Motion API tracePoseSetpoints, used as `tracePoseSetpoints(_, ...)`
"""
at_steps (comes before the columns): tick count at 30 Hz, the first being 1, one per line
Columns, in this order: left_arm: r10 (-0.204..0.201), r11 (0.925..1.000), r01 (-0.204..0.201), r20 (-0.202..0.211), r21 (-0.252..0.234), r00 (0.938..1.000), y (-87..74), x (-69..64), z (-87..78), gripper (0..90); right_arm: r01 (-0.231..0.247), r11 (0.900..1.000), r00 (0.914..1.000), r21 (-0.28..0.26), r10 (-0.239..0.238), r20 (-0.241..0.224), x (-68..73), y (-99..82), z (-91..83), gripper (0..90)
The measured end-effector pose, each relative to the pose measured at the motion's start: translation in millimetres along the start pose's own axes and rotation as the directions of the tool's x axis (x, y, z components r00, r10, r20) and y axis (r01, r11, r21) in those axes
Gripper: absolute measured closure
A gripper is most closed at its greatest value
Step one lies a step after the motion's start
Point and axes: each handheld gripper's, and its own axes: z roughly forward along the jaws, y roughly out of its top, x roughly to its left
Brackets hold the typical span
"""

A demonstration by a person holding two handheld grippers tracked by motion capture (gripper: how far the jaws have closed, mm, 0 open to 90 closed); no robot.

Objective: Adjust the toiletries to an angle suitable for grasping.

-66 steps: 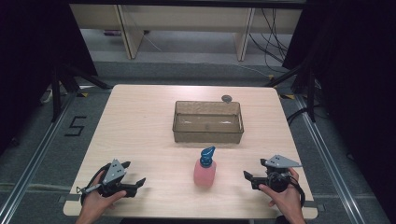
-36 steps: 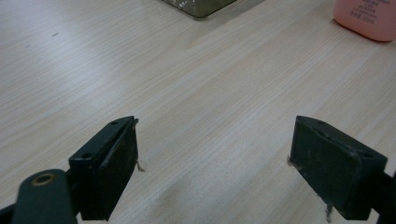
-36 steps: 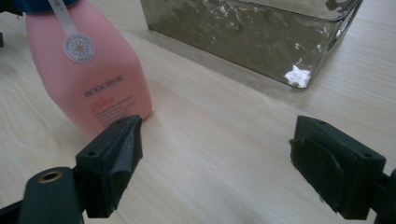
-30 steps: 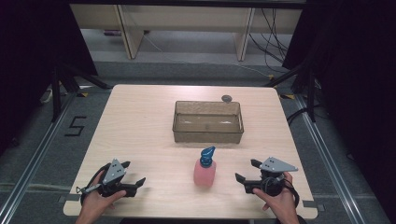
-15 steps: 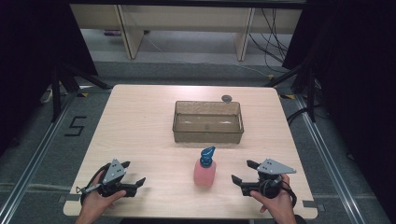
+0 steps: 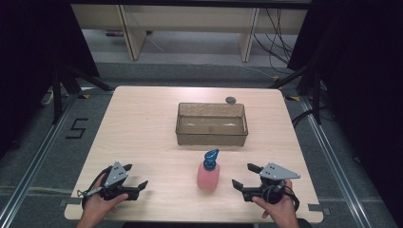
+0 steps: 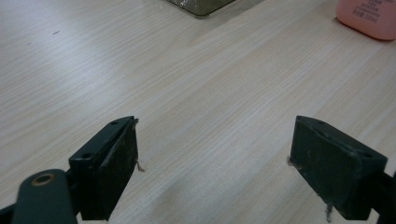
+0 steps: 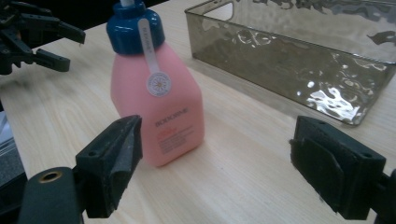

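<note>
A pink bottle [image 6: 208,175] with a blue pump top stands upright near the table's front middle; it is close ahead in the right gripper view [image 8: 156,102], and its base shows at the top right of the left gripper view [image 7: 369,18]. My right gripper [image 6: 243,176] is open just right of the bottle, jaws pointing at it, nothing between them [image 8: 215,172]. My left gripper [image 6: 140,187] rests open at the front left, well apart from the bottle, over bare wood [image 7: 215,163].
A clear smoky plastic bin [image 6: 212,124] sits behind the bottle at the table's centre, its wall showing in the right gripper view [image 8: 299,70]. A small dark round object [image 6: 231,99] lies behind the bin. The wooden table [image 6: 142,128] has open room on the left.
My right gripper has slid left toward the pink bottle, closing much of the gap. The left gripper and the bottle have stayed put.
</note>
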Motion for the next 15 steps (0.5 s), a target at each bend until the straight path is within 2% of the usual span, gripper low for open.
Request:
tracePoseSetpoints(1,0.000,1.0000,0.000,0.000,0.000,1.0000,0.0,0.0,0.0,14.8,0.000,1.0000,1.0000,0.000,0.000,0.000,0.0,0.0,0.0,17.5)
tracePoseSetpoints(2,0.001,1.0000,-0.001,0.000,-0.001,1.0000,0.0,0.0,0.1,14.8,0.027,0.9996,0.9996,0.011,-0.027,0.009,0.3,1.0,-0.8,17.4)
tracePoseSetpoints(5,-0.002,1.0000,0.002,0.000,0.001,1.0000,0.0,0.0,0.1,14.8,0.032,0.9995,0.9994,0.000,-0.032,-0.008,1.2,1.2,0.3,17.4)
tracePoseSetpoints(6,0.014,0.9999,-0.013,-0.001,0.008,0.9999,0.4,1.1,-0.4,14.8,0.032,0.9995,0.9995,-0.009,-0.032,-0.009,1.9,0.8,1.3,17.0)
tracePoseSetpoints(8,0.012,0.9999,-0.012,-0.001,0.009,0.9999,0.3,1.0,-0.4,14.8,0.031,0.9994,0.9994,-0.012,-0.032,-0.013,2.3,0.9,1.3,17.0)
tracePoseSetpoints(10,0.031,0.9995,-0.031,-0.013,0.008,0.9994,0.6,2.5,0.1,14.8,0.032,0.9994,0.9993,-0.015,-0.032,-0.020,3.0,1.5,0.8,16.9)
tracePoseSetpoints(12,0.000,1.0000,0.000,-0.002,0.007,1.0000,-0.3,0.5,0.9,14.8,0.042,0.9989,0.9991,-0.022,-0.042,-0.010,4.6,2.7,0.5,16.5)
tracePoseSetpoints(13,0.000,1.0000,0.000,-0.002,0.007,1.0000,-0.3,0.5,0.9,14.8,0.042,0.9989,0.9991,-0.022,-0.042,-0.010,4.6,2.7,0.5,16.5)
tracePoseSetpoints(15,-0.020,0.9998,0.020,0.001,-0.008,0.9998,-0.3,-0.5,2.4,14.8,0.023,0.9996,0.9994,-0.017,-0.023,-0.024,7.6,3.4,0.8,16.4)
